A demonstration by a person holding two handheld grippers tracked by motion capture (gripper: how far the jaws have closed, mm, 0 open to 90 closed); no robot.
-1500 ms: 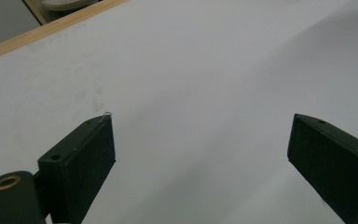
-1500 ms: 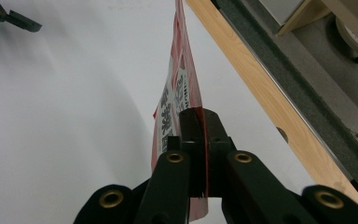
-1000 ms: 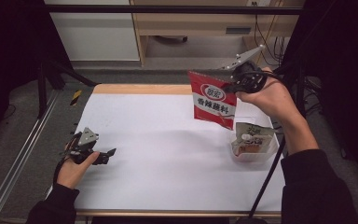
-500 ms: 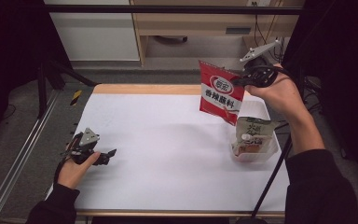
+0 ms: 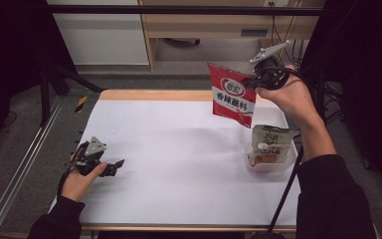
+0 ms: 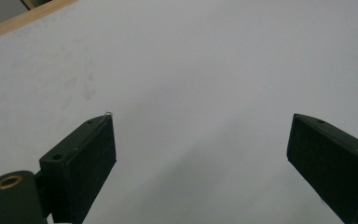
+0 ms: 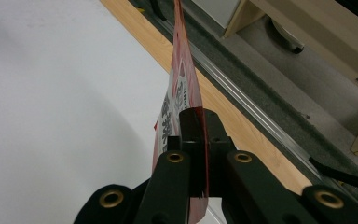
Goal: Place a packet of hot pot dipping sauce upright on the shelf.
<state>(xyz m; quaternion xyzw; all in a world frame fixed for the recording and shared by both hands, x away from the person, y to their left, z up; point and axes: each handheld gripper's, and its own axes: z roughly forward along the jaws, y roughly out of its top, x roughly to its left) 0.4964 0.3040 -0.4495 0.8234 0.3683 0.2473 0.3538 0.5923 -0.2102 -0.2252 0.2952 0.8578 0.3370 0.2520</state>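
The red packet's (image 7: 179, 93) lower end is hidden between the claw's jaws.

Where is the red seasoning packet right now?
In the high view the red seasoning packet hangs in the air at the table's far right, pinched by the right tool, above and just left of the clear container.

Right gripper (image 5: 251, 78) with red packet (image 5: 233, 94) clamped in it: lifted higher and carried toward the table's (image 5: 179, 149) far right corner. Packet now hangs clear above the clear tub (image 5: 273, 159), farther from it than before.
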